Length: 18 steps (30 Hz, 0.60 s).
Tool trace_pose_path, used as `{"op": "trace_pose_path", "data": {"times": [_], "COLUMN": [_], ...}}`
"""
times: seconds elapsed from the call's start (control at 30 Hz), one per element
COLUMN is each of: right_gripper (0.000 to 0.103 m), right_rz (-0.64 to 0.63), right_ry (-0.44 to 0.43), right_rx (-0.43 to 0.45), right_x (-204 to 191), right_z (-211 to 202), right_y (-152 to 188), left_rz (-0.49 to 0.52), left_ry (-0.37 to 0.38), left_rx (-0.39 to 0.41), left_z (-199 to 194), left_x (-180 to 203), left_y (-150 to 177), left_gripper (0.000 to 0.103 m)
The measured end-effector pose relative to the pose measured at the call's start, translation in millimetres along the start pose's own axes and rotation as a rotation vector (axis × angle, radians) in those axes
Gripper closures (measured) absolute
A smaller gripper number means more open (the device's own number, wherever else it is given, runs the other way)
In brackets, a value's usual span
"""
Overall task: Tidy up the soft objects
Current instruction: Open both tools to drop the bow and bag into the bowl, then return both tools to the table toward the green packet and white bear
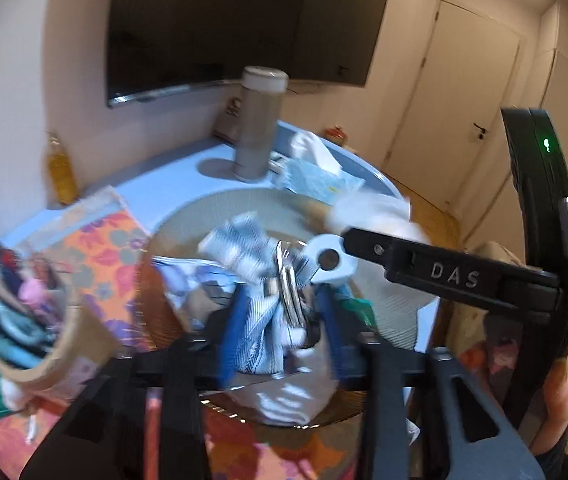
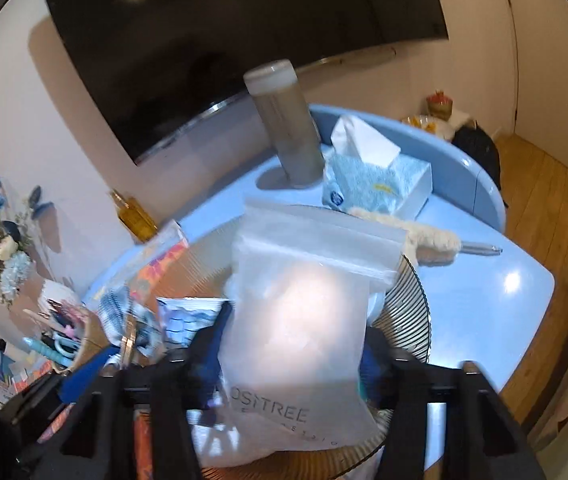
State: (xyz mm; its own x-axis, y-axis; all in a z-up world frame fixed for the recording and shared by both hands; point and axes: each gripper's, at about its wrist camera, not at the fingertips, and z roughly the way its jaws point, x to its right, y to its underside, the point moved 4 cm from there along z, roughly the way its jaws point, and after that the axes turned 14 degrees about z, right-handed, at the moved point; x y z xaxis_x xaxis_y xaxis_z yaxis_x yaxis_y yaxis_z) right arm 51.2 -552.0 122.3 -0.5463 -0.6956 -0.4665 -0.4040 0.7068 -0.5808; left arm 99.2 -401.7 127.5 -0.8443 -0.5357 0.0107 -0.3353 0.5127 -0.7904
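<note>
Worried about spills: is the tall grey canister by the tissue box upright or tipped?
Upright: the grey canister stands on its base on the blue table, white cap on top.

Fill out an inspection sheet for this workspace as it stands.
Surface: blue table with a ribbed round plate on it.
Job's things: frosted zip bag between the right gripper fingers; blue-and-white striped cloth between the left gripper fingers.
Clutter: tall grey canister, tissue box, fluffy duster, amber bottle, basket of small items.
Grippers: whether either grips cannot be told.
Cables: nothing seen.
Surroundings: dark wall screen, doors, wooden floor.
</note>
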Motion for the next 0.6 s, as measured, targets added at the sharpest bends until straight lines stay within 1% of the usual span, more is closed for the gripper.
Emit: {"op": "trace_pose_path", "data": {"times": [0.03, 0.07, 0.1, 0.13, 0.23, 0.3, 0.43, 0.53, 0.6], "right_gripper": [0.037, 0.037, 0.037, 0.036, 0.036, 0.036, 0.036, 0.036, 0.029], "right_rz": [-0.006, -0.011, -0.017, -0.022, -0.03, -0.046, -0.109, -0.187, -0.253], "right_ry": [-0.011, -0.021, -0.033, -0.039, -0.057, -0.082, -0.134, -0.195, -0.24], "right_rx": [0.01, 0.014, 0.02, 0.025, 0.029, 0.024, 0.023, 0.019, 0.019], "right_x": [1, 1, 1, 2, -1, -8, -36, -69, -95], "right_z": [-4, -6, -10, -13, -24, -31, -46, -59, -66], "right_y": [0, 0, 0, 2, 8, 15, 37, 62, 83], "left_rz": [-0.002, 0.008, 0.015, 0.017, -0.002, -0.016, -0.063, -0.118, -0.16], "left_ry": [-0.004, -0.016, -0.019, -0.025, -0.022, -0.04, -0.12, -0.192, -0.263], "left_rx": [-0.002, 0.001, 0.008, 0.011, 0.03, 0.059, 0.116, 0.163, 0.187], "left_z": [1, 0, -3, -6, -28, -49, -103, -152, -189], "left_x": [0, 0, 0, 0, -7, -12, -37, -63, -83], "left_y": [1, 3, 5, 6, 13, 17, 30, 44, 56], "left_gripper": [0.051, 0.045, 0.036, 0.034, 0.033, 0.033, 0.033, 0.033, 0.033]}}
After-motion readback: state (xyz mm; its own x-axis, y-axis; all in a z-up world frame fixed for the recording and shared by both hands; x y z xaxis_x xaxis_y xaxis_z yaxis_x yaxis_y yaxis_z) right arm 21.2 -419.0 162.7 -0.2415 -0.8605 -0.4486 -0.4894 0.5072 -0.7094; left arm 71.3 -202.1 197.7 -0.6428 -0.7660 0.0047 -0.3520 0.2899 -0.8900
